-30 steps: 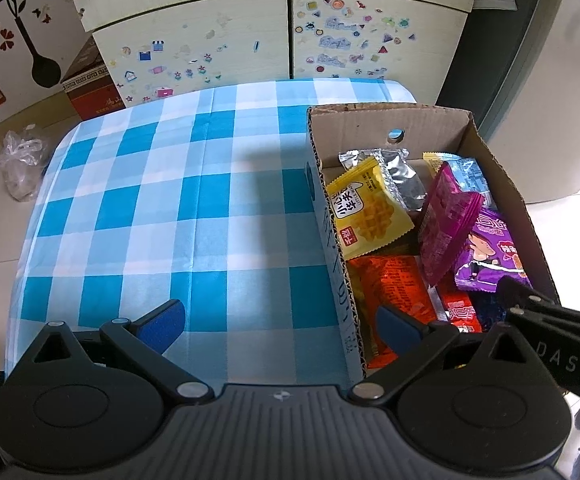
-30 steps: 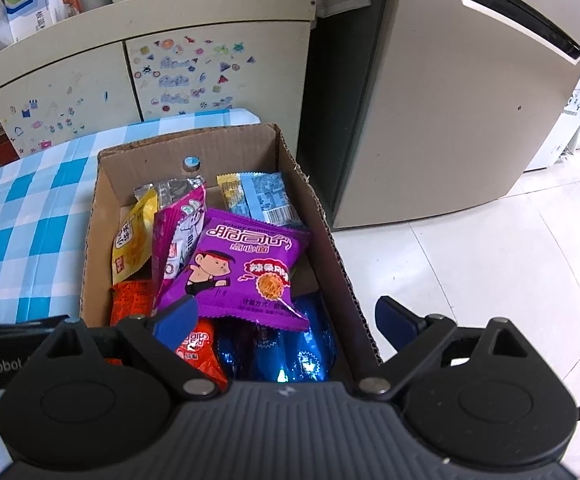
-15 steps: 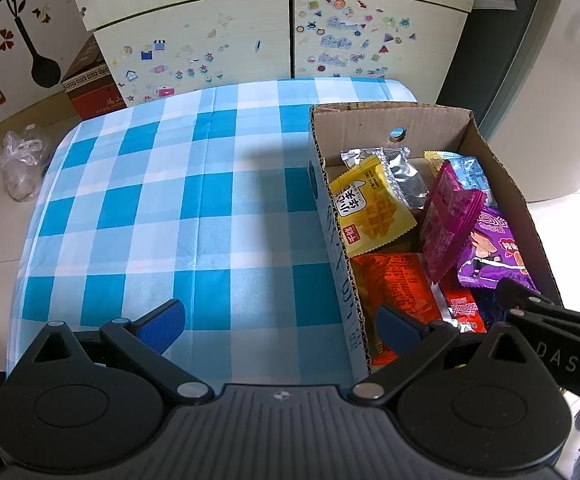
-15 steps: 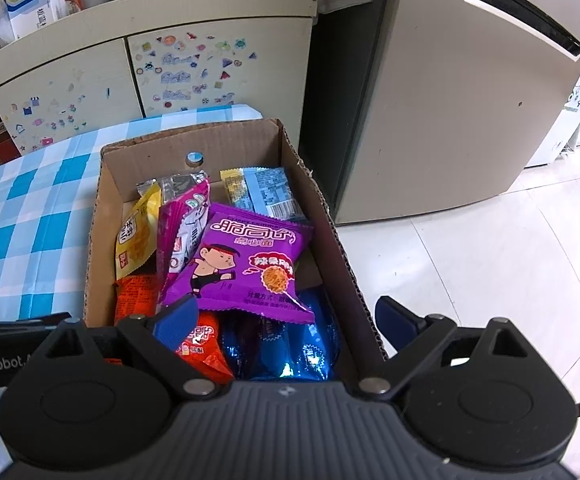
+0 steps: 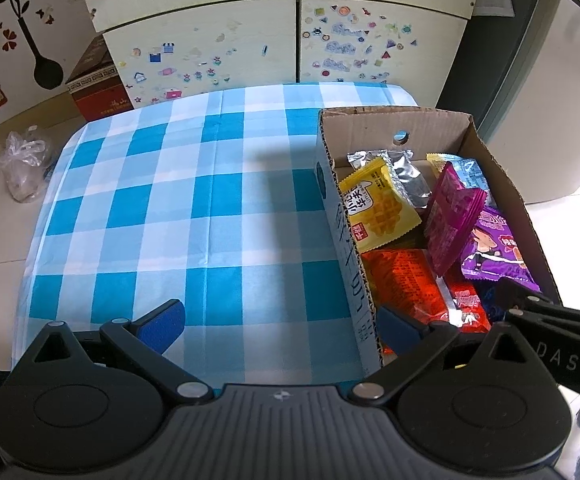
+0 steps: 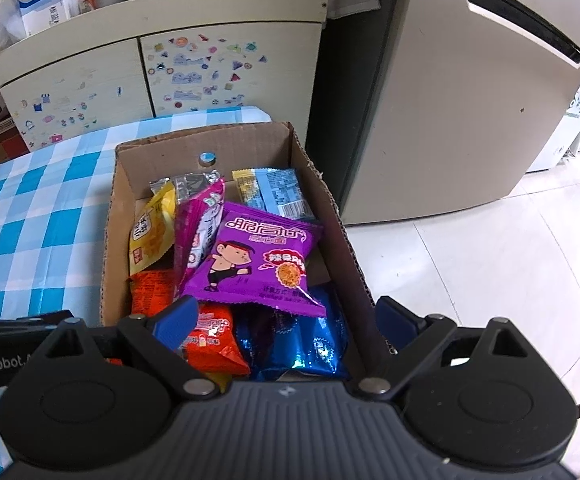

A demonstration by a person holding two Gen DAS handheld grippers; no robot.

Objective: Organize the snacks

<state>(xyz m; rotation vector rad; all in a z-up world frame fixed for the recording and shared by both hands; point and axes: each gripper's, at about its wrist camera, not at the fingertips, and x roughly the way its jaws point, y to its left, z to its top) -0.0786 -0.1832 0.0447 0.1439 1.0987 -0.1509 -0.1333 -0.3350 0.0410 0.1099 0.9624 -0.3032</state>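
From the left wrist, the left gripper (image 5: 278, 322) hangs released, its blue pads wide apart with nothing between them, straddling the near left wall of the cardboard box (image 5: 502, 168). The box stands at the right end of the blue-checked tablecloth (image 5: 178, 208). Inside lie a yellow packet (image 5: 378, 208) with Chinese characters and a waffle picture, a silver packet (image 5: 408, 174), a magenta packet (image 5: 452, 212) standing on edge, and an orange-red packet (image 5: 406, 280). The other tool's arm at the right reads "DAS".

From the right wrist, the right gripper (image 6: 284, 320) is also released — empty, spanning the box's right wall. A purple packet (image 6: 258, 260) with a cartoon boy lies on top, above shiny blue packets (image 6: 310, 340); a light-blue packet (image 6: 278, 192) shows a barcode. The arm at the left reads "enRobot".
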